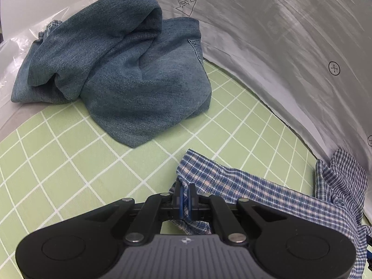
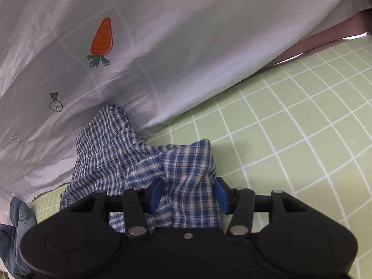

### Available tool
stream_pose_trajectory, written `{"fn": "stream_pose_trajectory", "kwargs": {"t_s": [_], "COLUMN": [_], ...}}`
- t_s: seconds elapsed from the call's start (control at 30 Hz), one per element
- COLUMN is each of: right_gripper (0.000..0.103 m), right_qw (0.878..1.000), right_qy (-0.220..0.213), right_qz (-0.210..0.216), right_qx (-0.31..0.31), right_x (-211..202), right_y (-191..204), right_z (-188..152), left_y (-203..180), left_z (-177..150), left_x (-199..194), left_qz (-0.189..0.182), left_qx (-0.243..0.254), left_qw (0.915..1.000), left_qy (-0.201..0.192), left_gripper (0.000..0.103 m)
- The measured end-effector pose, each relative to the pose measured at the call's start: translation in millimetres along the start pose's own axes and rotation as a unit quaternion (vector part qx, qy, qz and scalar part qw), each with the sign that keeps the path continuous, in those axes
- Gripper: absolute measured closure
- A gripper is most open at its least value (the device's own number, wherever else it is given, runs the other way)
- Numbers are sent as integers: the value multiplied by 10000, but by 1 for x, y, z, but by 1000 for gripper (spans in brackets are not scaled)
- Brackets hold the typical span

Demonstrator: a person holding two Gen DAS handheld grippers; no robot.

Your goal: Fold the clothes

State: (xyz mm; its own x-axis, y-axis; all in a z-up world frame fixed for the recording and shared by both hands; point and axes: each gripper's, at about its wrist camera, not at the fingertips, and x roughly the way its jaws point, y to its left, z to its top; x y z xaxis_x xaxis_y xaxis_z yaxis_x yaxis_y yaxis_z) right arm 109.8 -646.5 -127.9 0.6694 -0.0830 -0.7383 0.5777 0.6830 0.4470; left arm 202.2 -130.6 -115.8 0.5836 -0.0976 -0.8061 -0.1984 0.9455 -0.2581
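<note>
Two claws on plaid shirt (image 1: pixel 255 193): left claw (image 1: pixel 185 196) pinched shut on edge, cloth trailing right; right claw (image 2: pixel 188 195) wide apart, straddling bunch.

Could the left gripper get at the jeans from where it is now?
Probably not yet: the left gripper is shut on the plaid shirt. The jeans lie ahead across bare green mat with nothing between, so once it lets go, the way looks free.
</note>
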Motion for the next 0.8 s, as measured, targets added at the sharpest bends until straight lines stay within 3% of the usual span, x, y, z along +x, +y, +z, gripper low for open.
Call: {"fn": "stream_pose_trajectory", "kwargs": {"t_s": [0.03, 0.07, 0.23, 0.4, 0.43, 0.5, 0.57, 0.7, 0.8], "right_gripper": [69, 101, 101, 101, 99, 81, 55, 47, 47], "right_qw": [10000, 9999, 9984, 9983, 9981, 9973, 9958, 9932, 9886], "right_qy": [59, 74, -68, 59, 11, -131, -317, -500, -472], "right_qz": [4, 27, -8, -200, -238, -397, -581, -841, -1247], "right_qx": [-45, -89, -567, -550, -560, -611, -626, -634, -699], "right_x": [5, 9, 19, 30, 26, 14, -7, -47, -77], "right_y": [0, 0, 5, -3, -2, 1, 5, 2, -8], "right_z": [1, 3, 19, 26, 26, 25, 18, -11, -47], "left_y": [0, 1, 1, -2, -3, -7, -15, -29, -46], "left_z": [0, -1, -3, -4, -4, -3, -2, -5, -11], "left_x": [0, 1, 5, 9, 8, 4, -3, -17, -30], "left_qz": [10, 22, 33, 63, 62, -7, -88, -440, -808], "left_qx": [-1, -6, -18, 38, 83, 273, 485, 674, 928], "left_qw": [10000, 10000, 10000, 9999, 9999, 9996, 9987, 9966, 9922], "left_qy": [3, 12, 74, 74, 51, -44, -115, -177, -185], "left_gripper": [99, 99, 99, 99, 99, 99, 99, 99, 99]}}
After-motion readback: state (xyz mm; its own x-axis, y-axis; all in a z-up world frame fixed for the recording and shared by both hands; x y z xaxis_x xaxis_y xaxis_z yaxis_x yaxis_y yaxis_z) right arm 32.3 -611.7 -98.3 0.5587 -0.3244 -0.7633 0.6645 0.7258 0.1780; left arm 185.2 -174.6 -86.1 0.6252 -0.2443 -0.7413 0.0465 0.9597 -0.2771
